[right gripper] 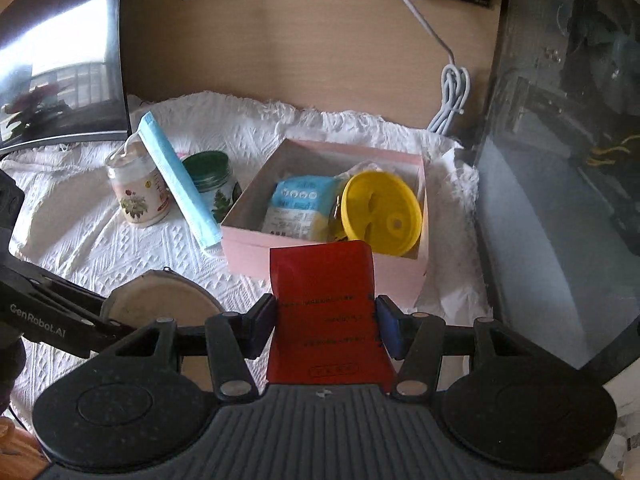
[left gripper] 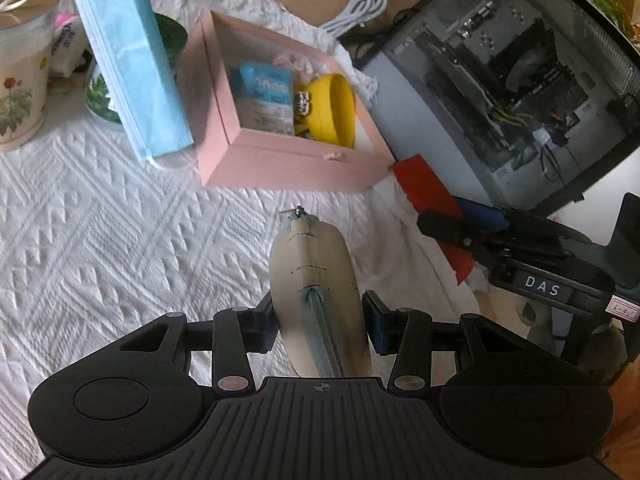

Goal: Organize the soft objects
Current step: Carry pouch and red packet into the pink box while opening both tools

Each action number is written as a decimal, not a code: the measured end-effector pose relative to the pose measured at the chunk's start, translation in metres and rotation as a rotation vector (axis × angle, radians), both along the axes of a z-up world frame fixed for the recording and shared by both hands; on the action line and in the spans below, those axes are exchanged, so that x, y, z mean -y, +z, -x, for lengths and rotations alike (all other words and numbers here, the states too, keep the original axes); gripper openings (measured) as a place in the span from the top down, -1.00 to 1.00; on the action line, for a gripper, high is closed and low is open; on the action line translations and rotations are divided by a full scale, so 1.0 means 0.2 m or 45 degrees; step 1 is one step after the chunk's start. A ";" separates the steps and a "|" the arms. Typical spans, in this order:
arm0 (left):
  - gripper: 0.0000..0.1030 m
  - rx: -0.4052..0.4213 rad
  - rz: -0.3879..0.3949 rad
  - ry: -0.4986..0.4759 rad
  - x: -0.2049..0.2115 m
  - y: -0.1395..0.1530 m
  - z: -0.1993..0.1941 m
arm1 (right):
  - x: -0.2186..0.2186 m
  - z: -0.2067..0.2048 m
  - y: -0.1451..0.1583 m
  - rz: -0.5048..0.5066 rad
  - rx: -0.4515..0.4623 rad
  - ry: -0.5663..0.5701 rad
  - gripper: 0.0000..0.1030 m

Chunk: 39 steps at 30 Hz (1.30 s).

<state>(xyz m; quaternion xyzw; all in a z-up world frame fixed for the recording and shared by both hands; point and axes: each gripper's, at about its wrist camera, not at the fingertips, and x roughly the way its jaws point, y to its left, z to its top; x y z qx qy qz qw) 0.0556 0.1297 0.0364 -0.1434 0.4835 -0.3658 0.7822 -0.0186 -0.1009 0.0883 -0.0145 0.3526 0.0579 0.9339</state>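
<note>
Two grippers are each carrying one soft thing above the counter (right gripper: 120, 248), which is lying under a white quilted cloth (left gripper: 100, 240). Left gripper (left gripper: 320, 320) is standing partly open, its pads pressing both sides of a beige zippered pouch (left gripper: 316, 272) held on edge, zipper facing the camera. Right gripper (right gripper: 326, 328) is likewise partly open, clamping a red packet (right gripper: 322, 292) upright between its pads. Just beyond both, a pink box (right gripper: 248, 244) is sitting open, holding a light blue packet (right gripper: 294, 204) and a yellow round lid (right gripper: 380, 212). A blue face mask (right gripper: 180, 184) is leaning against two jars (right gripper: 140, 192) to the box's left.
</note>
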 end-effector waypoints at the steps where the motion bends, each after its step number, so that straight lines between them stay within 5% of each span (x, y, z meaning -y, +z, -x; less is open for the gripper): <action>1: 0.06 0.005 0.003 0.011 -0.01 0.01 -0.01 | 0.01 -0.01 0.01 0.004 0.006 -0.001 -0.05; 12: 0.06 0.140 0.012 0.108 -0.06 0.18 -0.17 | 0.11 -0.13 0.15 -0.007 0.074 -0.037 -0.05; 17: 0.06 0.239 0.027 0.133 -0.04 0.30 -0.31 | 0.19 -0.24 0.33 -0.077 0.157 -0.088 -0.05; 24: 0.06 0.250 0.149 0.154 0.12 0.35 -0.59 | 0.26 -0.49 0.48 -0.150 0.180 -0.127 -0.05; 27: 0.05 0.221 0.224 0.143 0.22 0.29 -0.72 | 0.25 -0.65 0.44 -0.220 0.117 -0.129 -0.05; 31: -0.11 0.174 -0.065 0.168 0.37 0.15 -0.87 | 0.21 -0.86 0.31 -0.220 0.012 -0.156 -0.05; 35: -0.29 0.245 -0.126 0.132 0.40 0.13 -0.84 | 0.23 -1.04 0.08 -0.264 -0.142 -0.208 -0.05; 39: -0.22 0.339 -0.192 0.137 0.39 0.20 -0.79 | 0.26 -1.15 -0.13 -0.253 -0.280 -0.271 -0.05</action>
